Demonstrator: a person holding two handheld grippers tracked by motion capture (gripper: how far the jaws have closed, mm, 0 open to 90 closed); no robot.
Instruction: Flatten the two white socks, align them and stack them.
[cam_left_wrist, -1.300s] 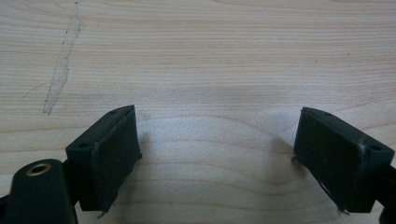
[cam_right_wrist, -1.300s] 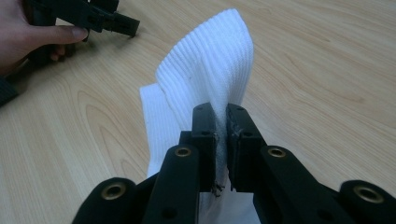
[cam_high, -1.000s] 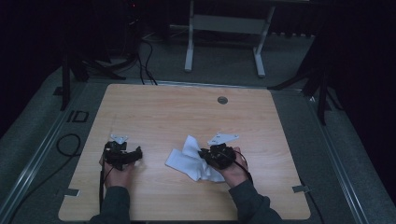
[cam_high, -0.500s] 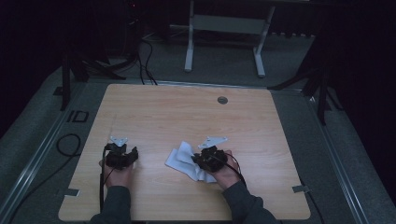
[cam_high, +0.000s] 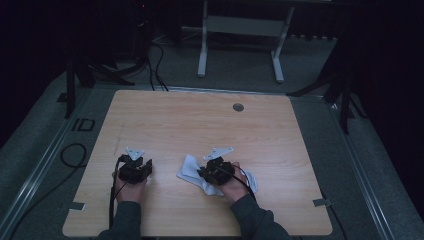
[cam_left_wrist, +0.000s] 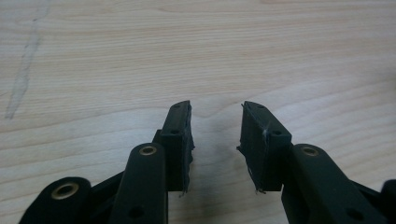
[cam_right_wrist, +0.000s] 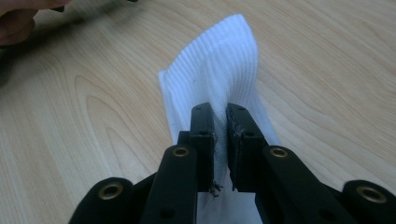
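Note:
A white ribbed cloth (cam_high: 192, 169) lies crumpled on the wooden table (cam_high: 200, 125) near its front middle. My right gripper (cam_high: 209, 170) is over it and shut on a raised fold of the cloth (cam_right_wrist: 219, 79), which stands up between the black jaws in the right gripper view (cam_right_wrist: 219, 112). My left gripper (cam_high: 136, 165) rests at the front left, apart from the cloth. In the left gripper view its jaws (cam_left_wrist: 215, 108) stand open over bare wood with nothing between them.
A small round grommet (cam_high: 238, 107) sits in the table near its far edge. A black cable (cam_high: 112, 200) trails from the left gripper past the front edge. A metal stand (cam_high: 240, 30) stands on the floor beyond the table. A hand (cam_right_wrist: 18, 21) appears top left in the right gripper view.
My right gripper has slid left across the cloth, bunching it and lifting a fold. The left gripper has stayed about where it was.

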